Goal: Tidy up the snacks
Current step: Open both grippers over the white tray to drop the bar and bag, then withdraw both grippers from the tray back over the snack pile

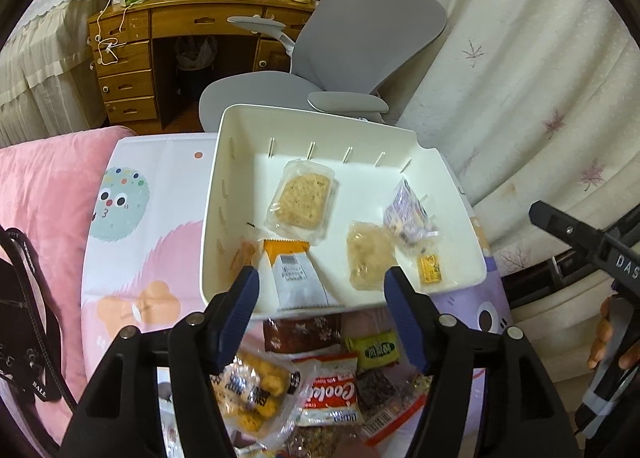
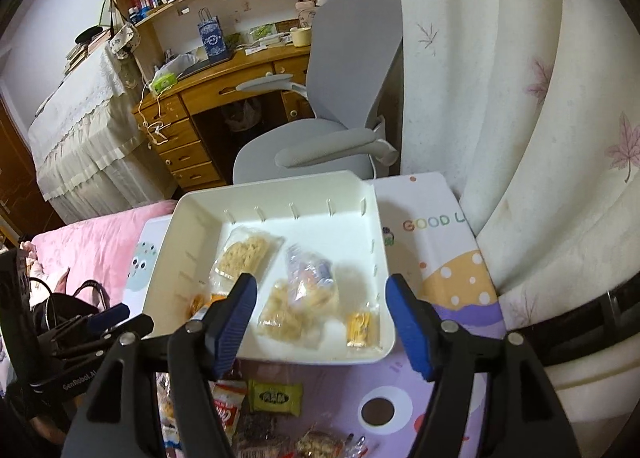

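Cartoon-print table [image 1: 160,185], white bin [image 1: 460,225], snack packets [image 1: 332,390]

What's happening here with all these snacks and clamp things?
A person is sorting snacks with a gripper in each hand. Both the left gripper and right gripper are open and empty above the white bin, which already holds several packets. More snacks, including a green packet, wait on the table in front.

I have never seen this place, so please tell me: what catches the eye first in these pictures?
First, the white plastic bin at the centre of the cartoon-printed table, holding several wrapped snacks such as a square cracker in clear wrap. Next, the loose pile of snack packets in front of it. Behind stands a grey office chair.
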